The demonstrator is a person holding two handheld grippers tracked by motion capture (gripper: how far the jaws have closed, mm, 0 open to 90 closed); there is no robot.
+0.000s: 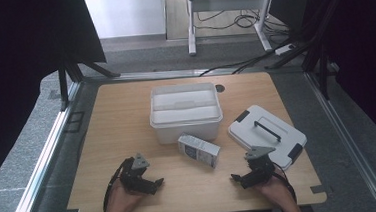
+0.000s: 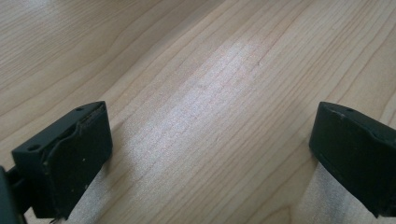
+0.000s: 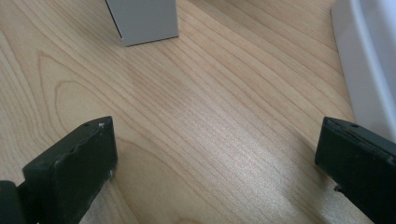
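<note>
Fingers spread on both grippers; one carton, one bin, one lid.

bin mid-table | white lid right (handle up) | wood table

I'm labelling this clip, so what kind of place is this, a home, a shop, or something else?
Most likely a lab or test room for recording handling work. A bare wooden table stands inside dark metal frame legs, loose cables run over the grey carpet behind it, and a person holds tongs in each hand.
</note>
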